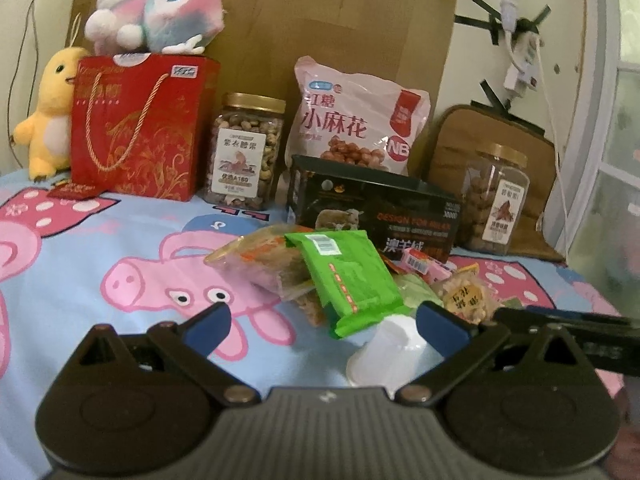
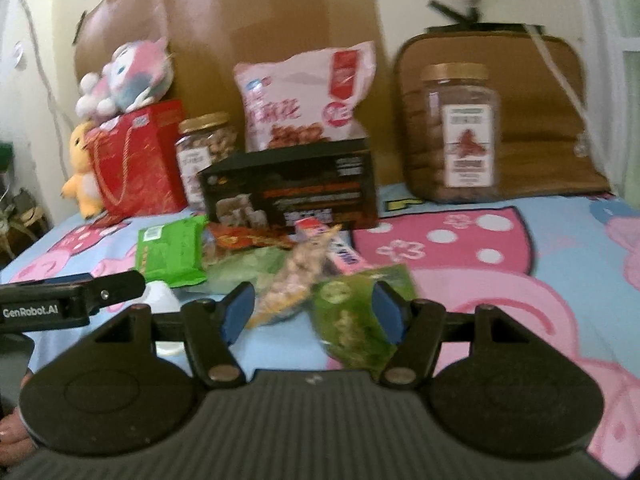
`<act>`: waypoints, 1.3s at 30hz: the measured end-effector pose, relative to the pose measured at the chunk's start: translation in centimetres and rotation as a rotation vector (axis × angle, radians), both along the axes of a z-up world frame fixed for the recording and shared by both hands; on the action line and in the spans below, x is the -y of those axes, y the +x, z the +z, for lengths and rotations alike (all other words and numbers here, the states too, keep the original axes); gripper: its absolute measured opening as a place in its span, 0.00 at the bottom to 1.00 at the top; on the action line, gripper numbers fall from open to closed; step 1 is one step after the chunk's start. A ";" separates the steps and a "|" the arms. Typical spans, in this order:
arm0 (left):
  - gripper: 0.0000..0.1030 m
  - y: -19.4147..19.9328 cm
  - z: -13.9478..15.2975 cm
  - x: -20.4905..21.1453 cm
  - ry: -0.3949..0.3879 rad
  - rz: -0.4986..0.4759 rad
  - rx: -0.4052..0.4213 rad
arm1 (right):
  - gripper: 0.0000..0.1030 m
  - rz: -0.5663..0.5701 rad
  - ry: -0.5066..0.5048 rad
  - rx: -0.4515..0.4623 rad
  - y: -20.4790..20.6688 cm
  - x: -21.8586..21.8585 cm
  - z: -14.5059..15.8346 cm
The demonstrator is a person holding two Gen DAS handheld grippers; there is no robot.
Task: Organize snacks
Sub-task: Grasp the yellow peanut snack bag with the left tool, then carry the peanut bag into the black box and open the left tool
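Note:
A heap of small snack packets lies on the pig-print sheet in front of a black box (image 1: 372,208) (image 2: 292,188). It holds a green packet (image 1: 352,280) (image 2: 170,254), an orange clear packet (image 1: 264,260), a nut packet (image 1: 464,300) (image 2: 296,284) and a white cup (image 1: 384,352). My left gripper (image 1: 324,320) is open, its fingers on either side of the green packet's near end and the cup. My right gripper (image 2: 316,308) is open, with a dark green packet (image 2: 352,320) lying against its right finger.
Along the back stand a red gift bag (image 1: 140,128), a nut jar (image 1: 244,156), a pink snack bag (image 1: 352,120) and a second jar (image 1: 494,200) (image 2: 460,132). Plush toys (image 1: 156,12) sit on and beside the bag. Cardboard lines the wall behind.

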State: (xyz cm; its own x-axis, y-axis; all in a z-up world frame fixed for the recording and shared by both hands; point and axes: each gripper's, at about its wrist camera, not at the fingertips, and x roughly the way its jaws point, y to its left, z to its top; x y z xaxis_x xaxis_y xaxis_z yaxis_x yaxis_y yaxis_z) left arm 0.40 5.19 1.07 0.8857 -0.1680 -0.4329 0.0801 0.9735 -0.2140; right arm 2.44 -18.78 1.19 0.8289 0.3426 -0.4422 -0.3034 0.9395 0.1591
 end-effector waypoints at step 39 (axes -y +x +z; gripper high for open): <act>0.53 0.9 1.3 6.9 -0.137 -0.515 -0.270 | 0.23 0.396 -0.158 0.049 -6.7 0.2 -1.1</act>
